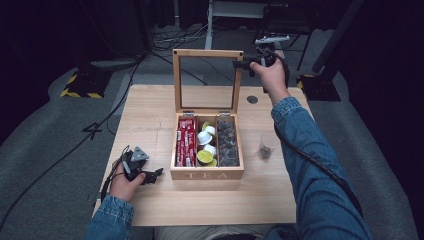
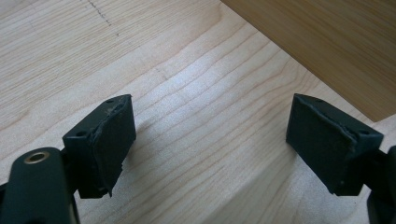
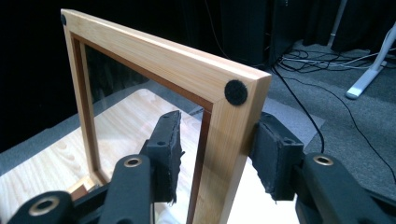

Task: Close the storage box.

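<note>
- High view: I see a wooden tea box [image 1: 206,174] standing in the middle of the table [image 1: 150,120], its glass-paned lid [image 1: 207,80] raised upright at the back. The box has three compartments: red packets [image 1: 185,141] in the left one, round white and green capsules [image 1: 207,145] in the middle one, dark capsules [image 1: 227,142] in the right one. A clear glass [image 1: 267,144] stands on the table just to the right of the box, apart from it. My right hand-held gripper [image 1: 239,64] is up at the lid's top right corner, the denim sleeve [image 1: 310,165] reaching across the right side of the table. My left hand-held gripper [image 1: 154,174] lies low on the table near the box's front left corner, its jaws pointing toward the box.
- Left gripper view: the left hand-held gripper [image 2: 210,140] has its jaws spread wide with nothing between them but bare table [image 2: 140,56]. They hover close over the wood. The side wall of the tea box [image 2: 327,42] runs across the upper right, just beyond the jaws.
- Right gripper view: the right hand-held gripper [image 3: 217,154] straddles the right upright of the lid [image 3: 233,135] just below the top corner, one jaw on the glass side, the other on the outer side. The outer pad [image 3: 273,156] appears to touch the frame; the inner one stands slightly off it, so I cannot tell whether the grip is closed. A black felt dot [image 3: 236,92] marks that corner, another [image 3: 63,19] the far corner.
</note>
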